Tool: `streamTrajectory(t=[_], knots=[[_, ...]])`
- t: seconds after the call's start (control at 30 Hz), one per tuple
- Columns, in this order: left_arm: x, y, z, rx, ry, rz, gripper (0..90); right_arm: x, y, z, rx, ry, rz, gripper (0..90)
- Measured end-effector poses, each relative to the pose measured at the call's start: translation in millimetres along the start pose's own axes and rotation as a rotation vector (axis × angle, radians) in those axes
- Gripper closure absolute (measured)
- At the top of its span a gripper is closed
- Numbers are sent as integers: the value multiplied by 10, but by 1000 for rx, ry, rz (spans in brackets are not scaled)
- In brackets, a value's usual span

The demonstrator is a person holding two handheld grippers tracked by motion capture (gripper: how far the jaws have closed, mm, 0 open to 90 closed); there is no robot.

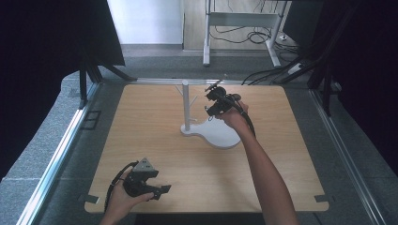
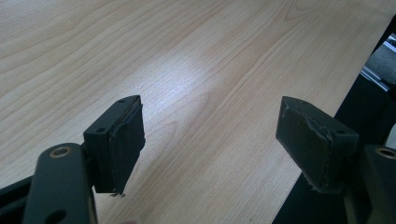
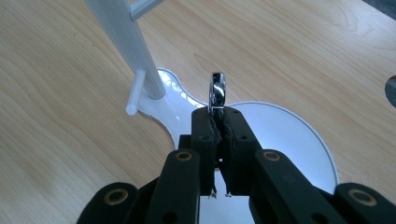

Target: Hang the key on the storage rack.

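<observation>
A white peg stand (image 1: pixel 186 105) rises from its flat white base (image 1: pixel 220 136) at the middle of the wooden table (image 1: pixel 150 140). My right gripper (image 1: pixel 209 107) hovers just right of the post, above the base. In the right gripper view the right gripper (image 3: pixel 218 116) is shut on a shiny metal ring (image 3: pixel 217 92), held edge-on and sticking up past the pads. The ring is right of a short white peg (image 3: pixel 135 93) on the post (image 3: pixel 133 42), apart from it. My left gripper (image 1: pixel 162 190) rests near the table's front edge, open, with nothing between its fingers (image 2: pixel 123 135).
Upper pegs branch from the stand's post (image 1: pixel 178 89). The table's front edge (image 2: pixel 317 158) runs close to the left gripper. Metal rails (image 1: pixel 61 150) flank the table; a desk frame and cables (image 1: pixel 244 28) stand on the floor beyond.
</observation>
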State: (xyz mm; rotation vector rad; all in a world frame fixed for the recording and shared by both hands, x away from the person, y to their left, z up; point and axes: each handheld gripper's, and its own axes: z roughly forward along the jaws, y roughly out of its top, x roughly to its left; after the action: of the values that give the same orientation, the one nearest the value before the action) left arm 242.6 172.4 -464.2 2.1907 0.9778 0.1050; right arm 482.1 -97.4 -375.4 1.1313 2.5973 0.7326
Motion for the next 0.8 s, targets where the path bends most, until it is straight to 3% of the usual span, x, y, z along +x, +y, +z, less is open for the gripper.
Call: streamTrajectory(t=[0.8], knots=[[50, -19, -33, -7, 1, -12, 241, -38, 304, 71, -20, -4, 2, 841]])
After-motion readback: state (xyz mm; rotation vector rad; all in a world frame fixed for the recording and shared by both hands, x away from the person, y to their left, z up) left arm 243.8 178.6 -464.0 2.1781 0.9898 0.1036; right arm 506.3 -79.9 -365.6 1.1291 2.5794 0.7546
